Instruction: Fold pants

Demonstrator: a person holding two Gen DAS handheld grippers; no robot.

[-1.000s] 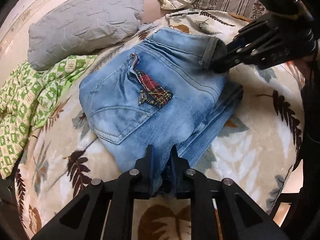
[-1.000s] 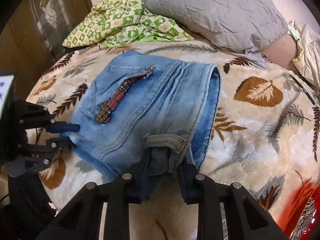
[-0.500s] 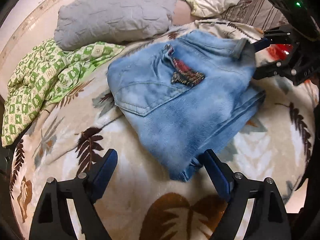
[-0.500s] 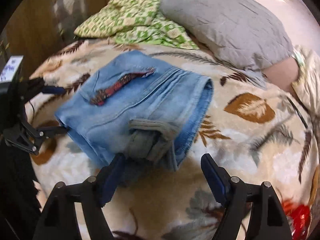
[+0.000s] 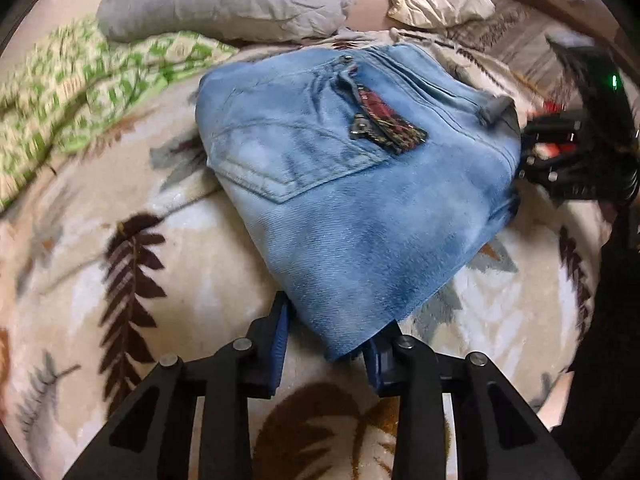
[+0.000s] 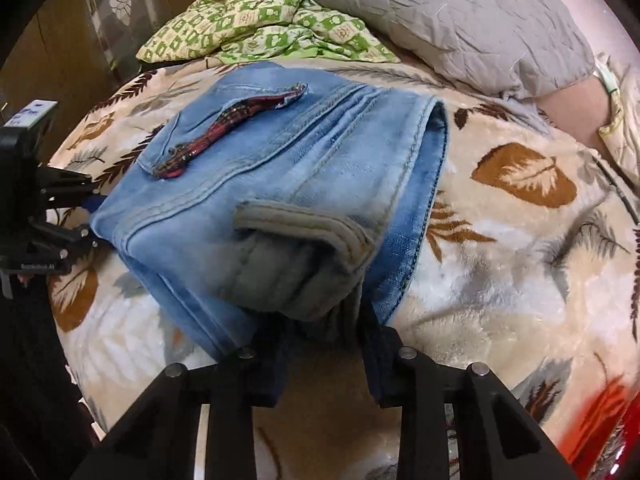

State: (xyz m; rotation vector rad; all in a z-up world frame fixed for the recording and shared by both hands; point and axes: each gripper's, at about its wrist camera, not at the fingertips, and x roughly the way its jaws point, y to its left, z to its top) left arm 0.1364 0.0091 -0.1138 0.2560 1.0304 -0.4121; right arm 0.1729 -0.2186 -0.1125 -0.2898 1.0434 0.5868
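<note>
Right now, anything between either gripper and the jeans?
Nothing visible. The folded jeans lie on the leaf-print blanket. The left gripper is closing around their near corner, and the right gripper is closing around the waistband end. The pillow and green cloth lie beyond them.

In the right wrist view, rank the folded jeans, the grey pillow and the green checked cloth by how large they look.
1. Folded jeans, though they lie nearest the camera, which inflates them.
2. Grey pillow, cut off by the picture's edge.
3. Green checked cloth, clearly smallest, and partly tucked behind the others.
</note>
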